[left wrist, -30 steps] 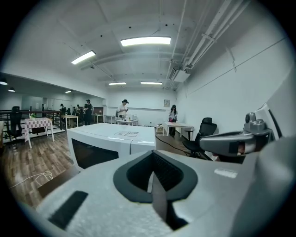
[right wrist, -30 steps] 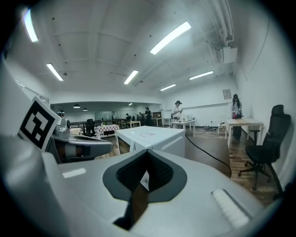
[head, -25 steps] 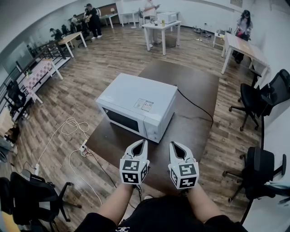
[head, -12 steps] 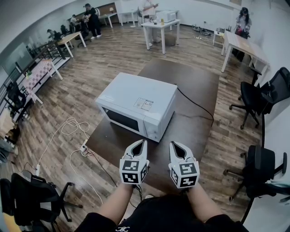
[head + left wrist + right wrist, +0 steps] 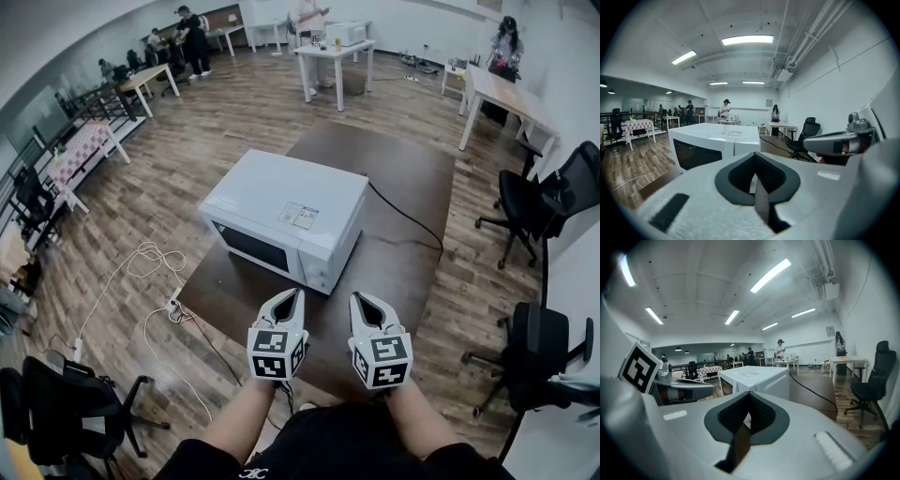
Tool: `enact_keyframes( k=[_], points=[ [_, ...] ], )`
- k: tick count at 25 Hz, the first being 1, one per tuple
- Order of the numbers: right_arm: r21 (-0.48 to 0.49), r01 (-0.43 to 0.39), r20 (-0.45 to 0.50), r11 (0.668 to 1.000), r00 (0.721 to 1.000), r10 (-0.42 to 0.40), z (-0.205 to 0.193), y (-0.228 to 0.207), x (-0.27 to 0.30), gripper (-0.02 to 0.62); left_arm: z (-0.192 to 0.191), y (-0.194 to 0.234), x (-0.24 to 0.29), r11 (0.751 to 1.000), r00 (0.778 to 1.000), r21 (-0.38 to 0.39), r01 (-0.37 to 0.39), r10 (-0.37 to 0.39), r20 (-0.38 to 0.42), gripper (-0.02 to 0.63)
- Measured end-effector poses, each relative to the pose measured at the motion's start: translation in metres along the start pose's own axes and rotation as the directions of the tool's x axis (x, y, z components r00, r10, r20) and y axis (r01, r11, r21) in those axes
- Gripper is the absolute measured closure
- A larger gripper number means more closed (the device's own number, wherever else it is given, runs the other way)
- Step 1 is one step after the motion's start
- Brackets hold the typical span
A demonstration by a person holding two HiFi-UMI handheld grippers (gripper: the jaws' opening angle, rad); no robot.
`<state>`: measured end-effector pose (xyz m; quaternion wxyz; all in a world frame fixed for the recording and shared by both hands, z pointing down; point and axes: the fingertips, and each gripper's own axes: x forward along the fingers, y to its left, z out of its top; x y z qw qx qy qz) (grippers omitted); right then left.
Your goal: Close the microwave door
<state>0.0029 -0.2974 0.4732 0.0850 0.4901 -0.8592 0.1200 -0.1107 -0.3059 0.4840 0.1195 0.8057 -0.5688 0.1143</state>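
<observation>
Through the head camera I looked down on a wide room with a wood-plank floor (image 5: 234,122), and on it stood a dark brown table (image 5: 394,187) that filled the middle of my view. Black office chairs (image 5: 539,202) stood off the table's right side, well apart from it.

The white microwave (image 5: 286,211) sat on the table's left half, turned at an angle so that its front faced the near left corner. Its door (image 5: 253,248), with the dark window, lay flush with the front (I saw no gap along its edge from either gripper view), and the narrow control panel (image 5: 314,272) was just to the right of it.

Both grippers hung over the near edge of the table, side by side and pointing toward the microwave, near its front corner but not touching it. The left gripper (image 5: 298,293) was clenched, its two pads pressed together with nothing between them. The right gripper (image 5: 356,298) was the same: jaws together and empty, with the microwave showing beyond them.

A black power cord (image 5: 408,223) ran from behind the microwave across the tabletop to the right edge. A loose white cable (image 5: 141,267) lay coiled on the floor left of the table. A small printed label (image 5: 297,217) sat on the microwave's top.
</observation>
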Motion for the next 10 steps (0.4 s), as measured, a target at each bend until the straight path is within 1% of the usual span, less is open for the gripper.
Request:
enact_keyframes(
  k=[10],
  points=[
    [-0.005, -0.005, -0.004, 1.000, 1.000, 0.005, 0.0001, -0.0016, 0.0002, 0.589, -0.0014, -0.0038, 0.0013, 1.000, 1.000, 0.002, 0.006, -0.006, -0.003, 0.597]
  ],
)
